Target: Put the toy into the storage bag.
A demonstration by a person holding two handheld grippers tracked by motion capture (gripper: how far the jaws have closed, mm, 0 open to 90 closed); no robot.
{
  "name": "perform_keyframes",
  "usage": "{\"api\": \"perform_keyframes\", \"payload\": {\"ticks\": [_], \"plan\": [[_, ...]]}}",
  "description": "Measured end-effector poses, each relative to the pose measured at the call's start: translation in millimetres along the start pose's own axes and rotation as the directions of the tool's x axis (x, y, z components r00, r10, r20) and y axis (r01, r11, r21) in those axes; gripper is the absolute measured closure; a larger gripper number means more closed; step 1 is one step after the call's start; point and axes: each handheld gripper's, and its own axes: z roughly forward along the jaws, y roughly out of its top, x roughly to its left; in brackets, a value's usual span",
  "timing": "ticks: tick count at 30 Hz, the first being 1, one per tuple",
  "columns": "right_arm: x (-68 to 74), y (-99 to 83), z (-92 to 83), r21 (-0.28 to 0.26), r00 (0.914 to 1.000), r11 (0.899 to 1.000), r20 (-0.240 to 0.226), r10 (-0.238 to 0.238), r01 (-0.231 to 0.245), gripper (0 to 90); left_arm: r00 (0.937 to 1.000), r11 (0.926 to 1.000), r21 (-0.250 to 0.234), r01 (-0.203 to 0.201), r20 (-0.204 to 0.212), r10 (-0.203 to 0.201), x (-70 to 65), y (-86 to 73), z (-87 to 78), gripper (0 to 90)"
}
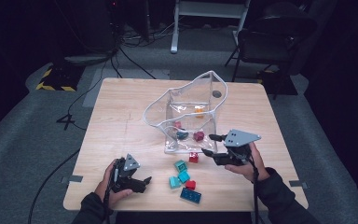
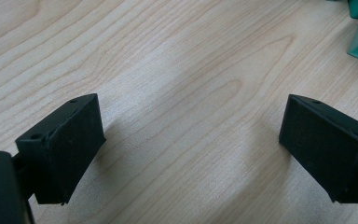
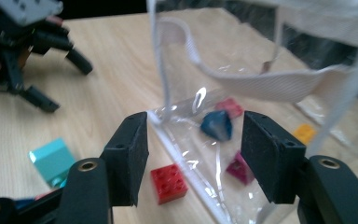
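Two hand-held grippers over a light wooden table (image 1: 121,112), toy bricks and a clear bag between them.

Nearest, the left gripper (image 1: 139,182) rests low at the table's front edge, jaws apart with only bare wood between them. Just beyond lie loose teal, red and blue plastic bricks (image 1: 185,179). Farther on, the right gripper (image 1: 209,145) hovers with jaws spread and nothing held, a small red plastic brick (image 3: 168,183) on the table just ahead, touching the clear plastic bag with white trim (image 1: 186,109), which holds more bricks.
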Motion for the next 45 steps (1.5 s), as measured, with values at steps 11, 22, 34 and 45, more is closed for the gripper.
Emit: {"api": "perform_keyframes", "payload": {"ticks": [11,22,34,45], "plan": [[4.7,-41.0,50.5,0.13,0.9972,0.992,-0.075,0.006,0.004,41.8,1.0,1.0,0.0,0.0,0.0,0.0,0.0,0.0,0.0,6.7],[4.4,-57.6,80.6,0.195,0.9977,0.981,-0.068,-0.004,0.017,41.8,1.0,1.0,0.0,0.0,0.0,0.0,0.0,0.0,0.0,6.7],[0.2,-61.0,92.6,0.205,0.9987,0.979,-0.047,0.021,-0.011,37.5,1.0,1.0,0.0,0.0,0.0,0.0,0.0,0.0,0.0,6.7],[1.0,-63.2,92.9,0.186,0.9891,0.982,-0.13,0.069,-0.044,57.4,1.0,1.0,0.0,0.0,0.0,0.0,0.0,0.0,0.0,6.7]]}}
